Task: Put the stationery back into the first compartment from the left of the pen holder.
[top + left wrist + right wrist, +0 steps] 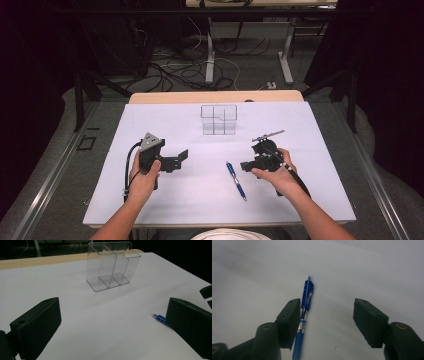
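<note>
- Dark floor with tangled cables lies behind the white table [165, 200] where we work, seen from the high view. Near its far edge stands a clear acrylic organizer [219, 119]. Our left gripper [175, 161] hovers at the left with its jaws spread wide and nothing between them. Our right gripper [246, 166] sits just to the right of a blue pen [235, 180] lying flat on the table.
- Left gripper view: both black jaws stand far apart over bare white surface. The clear organizer [112, 266] stands upright ahead, its compartments empty, and one end of the pen [159, 317] peeks out beside the right-hand jaw.
- Right gripper view: the jaws are partly spread, not pinching anything. The blue pen [305, 305] lies between them, close against the left-hand jaw, well apart from the other.
</note>
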### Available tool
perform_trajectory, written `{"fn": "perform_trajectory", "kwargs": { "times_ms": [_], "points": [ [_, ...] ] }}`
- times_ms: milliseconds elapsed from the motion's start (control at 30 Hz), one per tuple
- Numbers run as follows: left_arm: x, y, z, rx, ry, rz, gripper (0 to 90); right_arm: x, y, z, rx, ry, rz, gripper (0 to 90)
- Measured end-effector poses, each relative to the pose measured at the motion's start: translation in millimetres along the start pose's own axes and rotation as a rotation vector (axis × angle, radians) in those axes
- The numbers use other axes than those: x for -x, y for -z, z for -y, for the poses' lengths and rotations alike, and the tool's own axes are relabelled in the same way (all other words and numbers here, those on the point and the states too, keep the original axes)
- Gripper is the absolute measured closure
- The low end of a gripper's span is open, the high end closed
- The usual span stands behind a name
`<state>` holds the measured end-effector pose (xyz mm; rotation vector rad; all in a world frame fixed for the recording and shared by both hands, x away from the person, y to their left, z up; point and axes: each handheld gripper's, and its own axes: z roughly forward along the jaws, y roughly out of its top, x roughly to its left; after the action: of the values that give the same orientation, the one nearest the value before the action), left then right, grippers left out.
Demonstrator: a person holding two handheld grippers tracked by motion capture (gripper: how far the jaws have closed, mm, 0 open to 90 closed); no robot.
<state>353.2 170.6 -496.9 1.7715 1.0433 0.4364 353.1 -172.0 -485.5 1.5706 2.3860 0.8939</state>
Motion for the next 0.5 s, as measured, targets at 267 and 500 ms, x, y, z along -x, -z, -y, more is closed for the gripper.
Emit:
{"fn": "perform_trajectory", "kwargs": {
  "times_ms": [267, 500],
  "points": [
    [1.2, -1.4, 1.4, -0.009, -0.01, -0.001, 0.1, -6.5, -12.0, -2.6, -0.1, -0.058, -0.029, 57.6],
    [0.8, -2.2, 2.7, -0.016, -0.009, 0.004, 0.1, -9.5, -22.2, -5.6, -0.236, -0.059, -0.028, 62.5]
  ]
}}
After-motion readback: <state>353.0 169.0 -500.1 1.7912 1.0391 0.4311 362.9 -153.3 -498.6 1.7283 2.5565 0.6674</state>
